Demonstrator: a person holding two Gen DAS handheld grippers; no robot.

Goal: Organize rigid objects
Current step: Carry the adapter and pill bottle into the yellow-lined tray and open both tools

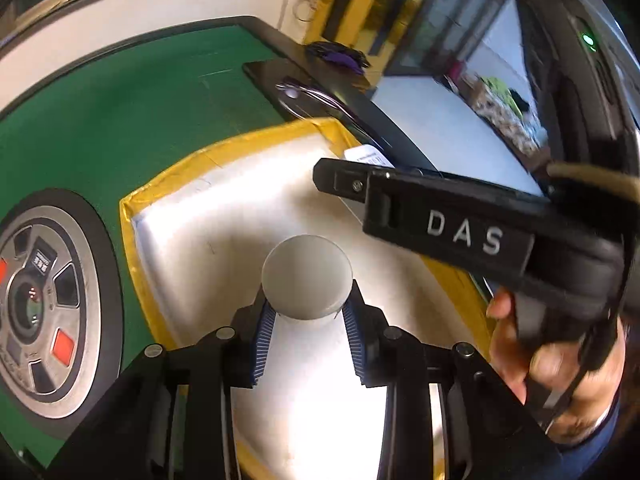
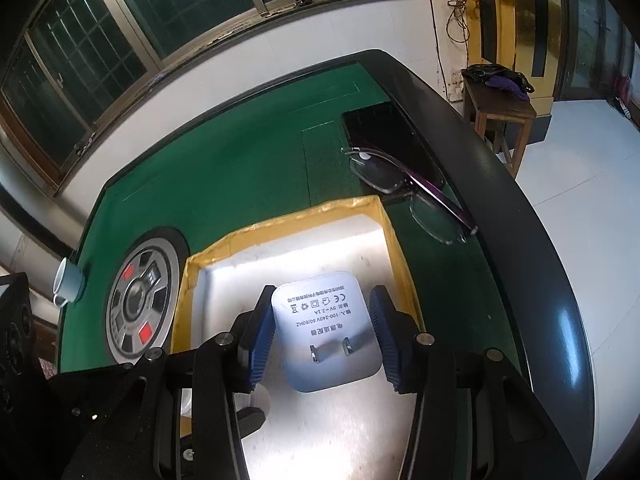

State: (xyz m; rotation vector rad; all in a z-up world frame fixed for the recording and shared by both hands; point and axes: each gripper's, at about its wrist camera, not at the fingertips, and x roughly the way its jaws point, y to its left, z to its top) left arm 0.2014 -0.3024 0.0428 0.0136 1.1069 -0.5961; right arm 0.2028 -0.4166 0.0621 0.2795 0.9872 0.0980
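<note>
My left gripper [image 1: 310, 308] is shut on a white bottle [image 1: 307, 276] with a round cap, its blue pads [image 1: 264, 340] pressing on the neck. It hangs over a box [image 1: 256, 140] with a yellow taped rim and a white inside. My right gripper [image 2: 322, 300] is shut on a white power adapter [image 2: 324, 320], prongs facing the camera, above the same box [image 2: 280, 228]. In the left wrist view the right gripper's black body [image 1: 460, 220], held by a hand [image 1: 520, 360], crosses just right of the bottle.
On the green table beyond the box lie a black phone [image 2: 384, 136] and a pair of glasses [image 2: 400, 176]. A round control panel [image 2: 140, 304] sits left of the box, a blue cup [image 2: 70, 284] further left. A wooden stool [image 2: 500, 100] stands past the table's dark edge.
</note>
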